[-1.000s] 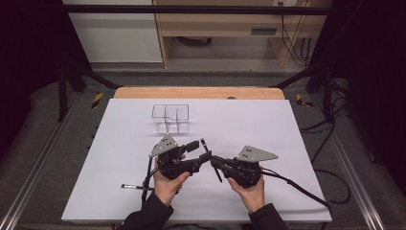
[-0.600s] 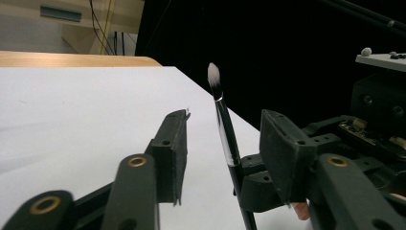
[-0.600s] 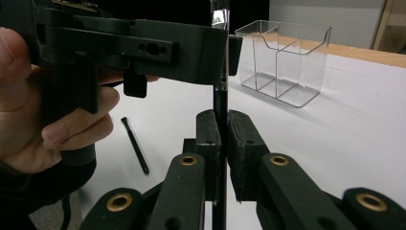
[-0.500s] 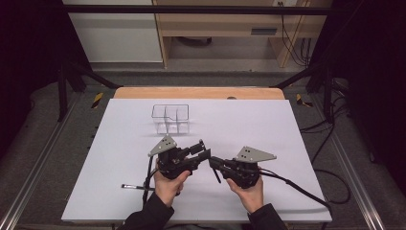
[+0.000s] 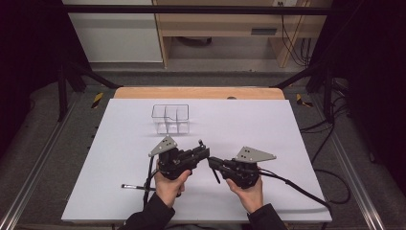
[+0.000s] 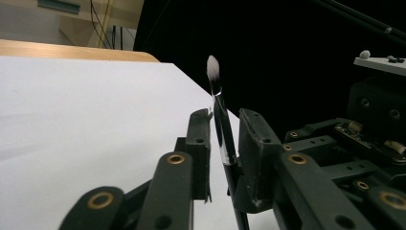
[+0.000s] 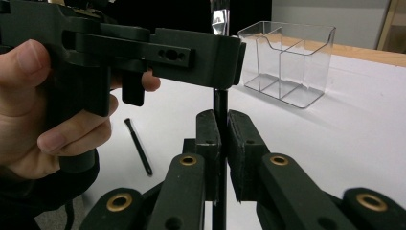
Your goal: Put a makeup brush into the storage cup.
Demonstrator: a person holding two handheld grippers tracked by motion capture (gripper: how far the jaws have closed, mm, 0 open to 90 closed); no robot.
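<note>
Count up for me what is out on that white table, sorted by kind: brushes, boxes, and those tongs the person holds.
Makeup brushes: 2, one held upright between the tongs, one lying on the white table
Clear divided boxes: 1
Tongs: 2, left tongs and right tongs
Total: 5

high view looks forward and down over the white table (image 5: pixel 268 124), gripper views sit close along their jaws, both sharing the brush (image 6: pixel 221 124)
</note>
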